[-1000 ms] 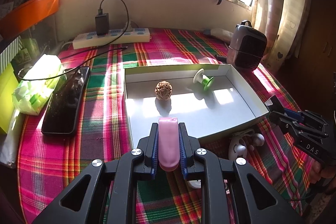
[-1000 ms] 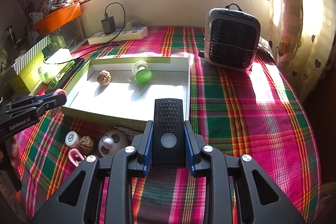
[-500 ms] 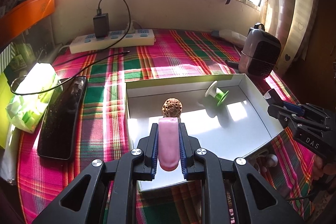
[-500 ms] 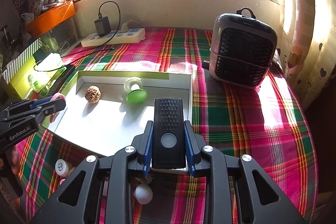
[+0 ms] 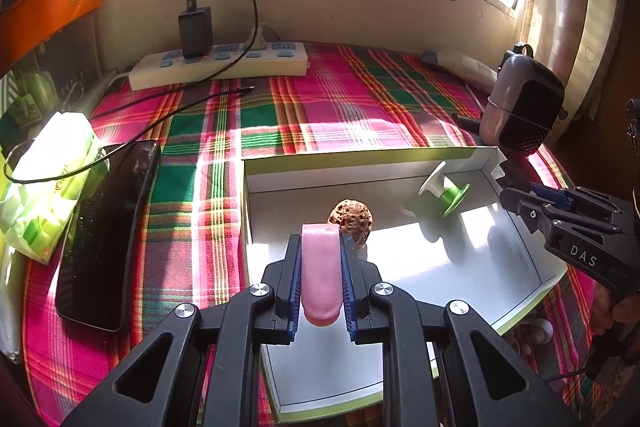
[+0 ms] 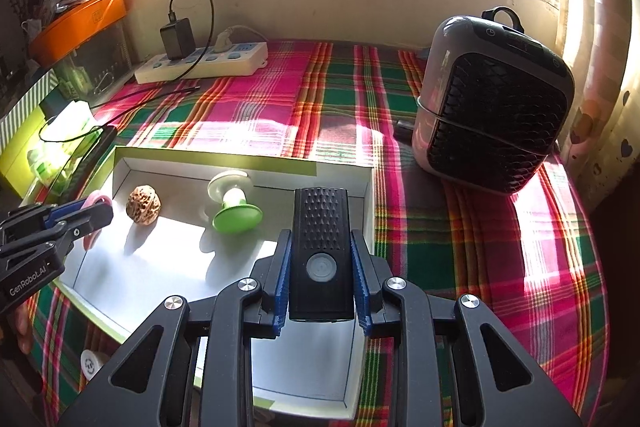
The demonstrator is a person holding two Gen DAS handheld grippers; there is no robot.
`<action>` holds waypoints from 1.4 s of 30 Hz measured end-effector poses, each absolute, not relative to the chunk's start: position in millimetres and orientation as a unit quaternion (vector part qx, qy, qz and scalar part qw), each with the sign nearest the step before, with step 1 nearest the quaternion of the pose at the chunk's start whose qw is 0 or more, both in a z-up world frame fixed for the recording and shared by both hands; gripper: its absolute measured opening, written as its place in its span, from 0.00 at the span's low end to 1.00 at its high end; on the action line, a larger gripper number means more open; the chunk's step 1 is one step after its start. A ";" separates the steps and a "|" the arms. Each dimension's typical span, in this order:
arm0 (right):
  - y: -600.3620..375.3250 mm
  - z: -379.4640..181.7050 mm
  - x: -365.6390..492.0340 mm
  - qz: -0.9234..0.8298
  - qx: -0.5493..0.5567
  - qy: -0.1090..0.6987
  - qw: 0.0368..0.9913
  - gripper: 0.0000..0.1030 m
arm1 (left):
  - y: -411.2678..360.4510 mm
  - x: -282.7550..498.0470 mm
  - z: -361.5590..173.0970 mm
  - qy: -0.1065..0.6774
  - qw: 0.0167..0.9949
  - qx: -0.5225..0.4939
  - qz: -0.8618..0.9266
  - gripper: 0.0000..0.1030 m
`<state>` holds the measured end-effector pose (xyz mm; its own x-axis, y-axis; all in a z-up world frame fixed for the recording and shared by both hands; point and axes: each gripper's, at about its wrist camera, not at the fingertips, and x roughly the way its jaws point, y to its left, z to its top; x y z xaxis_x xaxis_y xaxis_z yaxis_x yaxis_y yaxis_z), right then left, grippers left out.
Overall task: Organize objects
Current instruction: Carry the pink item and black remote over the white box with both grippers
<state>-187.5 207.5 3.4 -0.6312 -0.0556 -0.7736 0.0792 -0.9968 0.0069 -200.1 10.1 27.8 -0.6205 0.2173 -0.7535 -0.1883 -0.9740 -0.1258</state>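
Observation:
My left gripper [image 5: 320, 247] is shut on a pink clip [image 5: 321, 273] and holds it above the left part of the white box [image 5: 452, 167]. My right gripper [image 6: 320, 251] is shut on a black remote-like device [image 6: 320, 247] above the box's right part [image 6: 370, 203]. Inside the box lie a walnut [image 5: 352, 217], which also shows in the right wrist view [image 6: 143, 205], and a green and white spool [image 5: 446, 189], also in the right wrist view [image 6: 234, 203]. Each gripper shows in the other's view: the right gripper [image 5: 520, 191], the left gripper [image 6: 94, 215].
A black phone [image 5: 104, 227] and a green tissue pack [image 5: 48, 179] lie left of the box. A power strip [image 5: 220, 65] with a charger sits at the back. A small heater [image 6: 492, 103] stands at the right. Small items [image 6: 92, 363] lie in front of the box.
Both grippers have moved forward with their objects, from in front of the box to above its inside. Both stay shut.

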 end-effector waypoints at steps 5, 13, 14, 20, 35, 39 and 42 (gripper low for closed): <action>205.8 -1.0 -195.2 -0.901 0.432 0.017 0.042 0.27 | 10.6 -204.2 23.1 -0.016 0.109 -0.426 0.898 0.15; 202.3 -4.4 -202.9 -0.898 0.437 0.014 0.049 0.27 | 12.0 -206.9 23.4 -0.013 0.107 -0.427 0.898 0.15; 202.3 -4.9 -203.9 -0.898 0.438 0.013 0.050 0.27 | 12.7 -207.4 23.5 -0.011 0.108 -0.427 0.898 0.15; 198.8 -7.9 -206.9 -0.896 0.442 0.015 0.054 0.27 | 17.2 -210.4 20.6 -0.006 0.111 -0.429 0.896 0.15; 197.1 -12.3 -209.8 -0.893 0.446 0.014 0.055 0.27 | 21.5 -211.3 17.9 0.001 0.109 -0.430 0.896 0.15; 195.9 -13.3 -210.1 -0.893 0.447 0.015 0.055 0.27 | 21.3 -211.0 17.8 0.000 0.109 -0.430 0.896 0.15; 195.1 -13.6 -210.5 -0.893 0.447 0.016 0.053 0.27 | 21.3 -211.0 17.5 0.001 0.109 -0.430 0.896 0.15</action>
